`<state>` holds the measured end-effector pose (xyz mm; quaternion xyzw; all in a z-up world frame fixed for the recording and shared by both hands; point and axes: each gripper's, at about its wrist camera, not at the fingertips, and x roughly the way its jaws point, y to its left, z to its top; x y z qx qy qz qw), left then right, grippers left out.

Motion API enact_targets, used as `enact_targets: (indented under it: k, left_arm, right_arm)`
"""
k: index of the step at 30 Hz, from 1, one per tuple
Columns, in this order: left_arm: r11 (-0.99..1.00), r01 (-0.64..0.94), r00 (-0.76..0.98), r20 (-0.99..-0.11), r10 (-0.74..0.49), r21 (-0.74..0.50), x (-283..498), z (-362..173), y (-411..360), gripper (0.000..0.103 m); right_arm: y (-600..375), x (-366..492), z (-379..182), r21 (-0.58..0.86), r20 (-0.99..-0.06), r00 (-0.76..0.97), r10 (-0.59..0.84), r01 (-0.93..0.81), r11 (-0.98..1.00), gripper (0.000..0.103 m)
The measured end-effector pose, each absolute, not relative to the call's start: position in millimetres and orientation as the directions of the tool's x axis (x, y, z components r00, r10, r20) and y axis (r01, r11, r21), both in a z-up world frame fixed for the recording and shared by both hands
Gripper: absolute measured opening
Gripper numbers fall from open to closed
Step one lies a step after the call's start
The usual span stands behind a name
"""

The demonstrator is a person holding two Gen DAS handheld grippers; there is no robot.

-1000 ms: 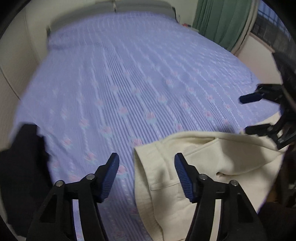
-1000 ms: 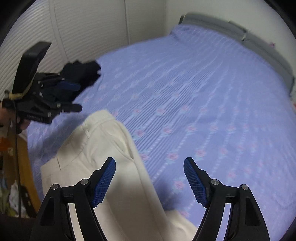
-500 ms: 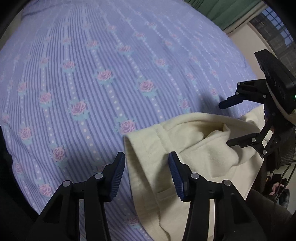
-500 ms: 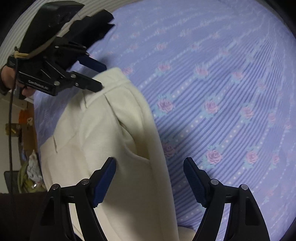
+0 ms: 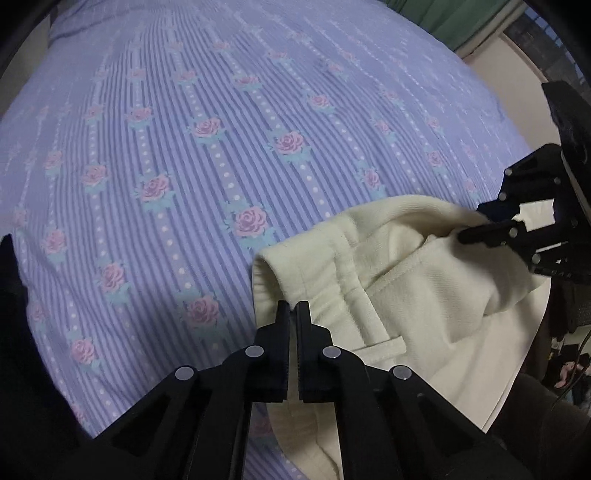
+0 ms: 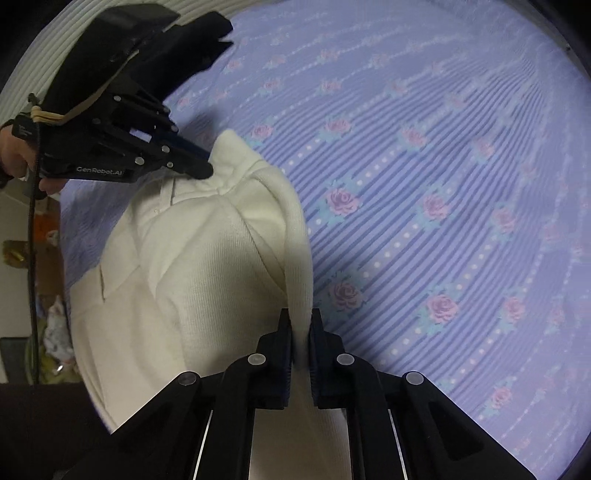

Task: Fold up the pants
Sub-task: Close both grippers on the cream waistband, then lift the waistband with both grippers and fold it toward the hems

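Note:
Cream pants (image 5: 406, 288) lie at the near edge of a bed with a lilac rose-striped sheet (image 5: 221, 147). My left gripper (image 5: 293, 308) is shut on the waistband at one corner. My right gripper (image 6: 300, 325) is shut on the waistband edge at the other corner. The pants (image 6: 207, 266) bunch loosely between the two grippers. In the left wrist view the right gripper (image 5: 476, 227) shows at the right, pinching the cloth. In the right wrist view the left gripper (image 6: 201, 166) shows at upper left, pinching the cloth.
A dark garment (image 6: 192, 40) lies on the bed beyond the left gripper and shows at the left edge of the left wrist view (image 5: 11, 280). Green curtains (image 5: 472, 22) and a window are at the far right. Clutter lies on the floor beside the bed (image 6: 55, 332).
Both grippers moved down onto the pants' waistband and closed on it. They were open half a second ago. The waistband now bunches up between them.

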<state>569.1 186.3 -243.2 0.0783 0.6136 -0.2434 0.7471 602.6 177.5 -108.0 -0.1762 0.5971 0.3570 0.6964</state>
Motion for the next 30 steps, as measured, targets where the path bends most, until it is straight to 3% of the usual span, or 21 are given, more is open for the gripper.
enact_targets:
  k: [16,23,30]
  left_arm:
    - [0.902,0.428,0.387,-0.890,-0.241,-0.058,483,-149,209,0.004]
    - [0.910,0.413,0.455,-0.856,-0.247,-0.042,411,-140,222,0.004]
    - [0.918,0.390,0.472,-0.840,-0.266,-0.072,343,-164,231,0.004]
  right_arm:
    - [175,545,-22,0.136,-0.920,0.165,0.355,-0.716,0.684,0.008]
    - [194,489,-7,0.130,-0.911,0.165,0.377,-0.753,0.644,0.008]
    - [208,429,-21,0.149,-0.916,0.114,0.384,-0.793,0.591,0.008]
